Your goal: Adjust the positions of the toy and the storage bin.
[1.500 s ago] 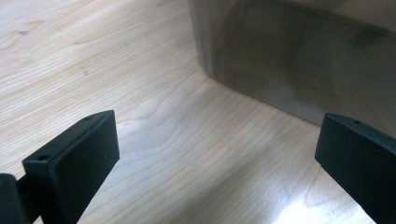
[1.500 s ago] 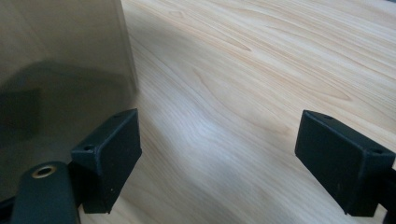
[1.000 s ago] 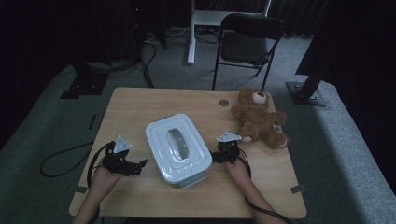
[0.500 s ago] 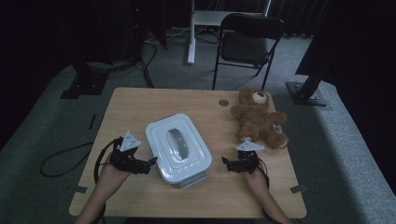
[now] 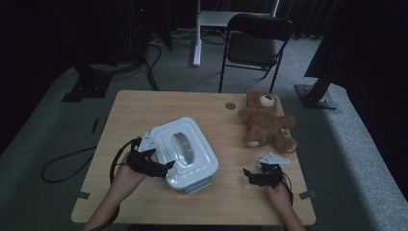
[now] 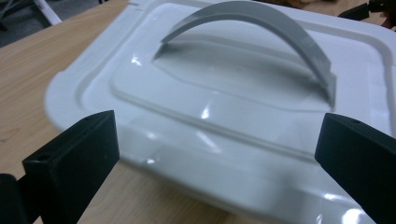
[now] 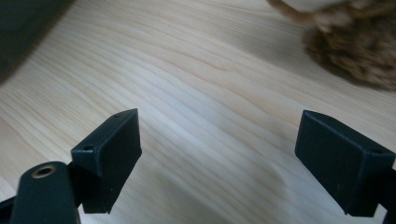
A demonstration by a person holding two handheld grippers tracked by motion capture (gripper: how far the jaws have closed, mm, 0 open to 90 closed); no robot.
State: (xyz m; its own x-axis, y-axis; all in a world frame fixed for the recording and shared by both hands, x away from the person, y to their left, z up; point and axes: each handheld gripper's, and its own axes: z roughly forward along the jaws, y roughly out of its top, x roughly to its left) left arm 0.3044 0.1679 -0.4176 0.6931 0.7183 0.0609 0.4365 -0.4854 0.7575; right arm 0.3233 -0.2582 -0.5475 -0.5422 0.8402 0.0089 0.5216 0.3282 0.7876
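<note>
One white box (image 5: 185, 156) with a lid sits a little left of the middle of the high view, on the wooden table (image 5: 144, 110). The lid has one grey handle (image 5: 182, 147) that curves up like a bridge. In the left gripper view the box takes up most of the picture, with the handle near the top. The left gripper (image 5: 166, 168) is at the lower left side of the box, very close to its edge. Its two black jaws are spread wide, one at each bottom corner of its own view, and nothing is between them but the side of the box. The right gripper (image 5: 248, 174) is in the lower right of the high view, well apart from the box. Its two jaws are spread wide too, over bare wood. One brown teddy bear (image 5: 266, 121) lies on the table at the right, above the right gripper. One dark chair (image 5: 255, 38) stands behind the table at the top.
</note>
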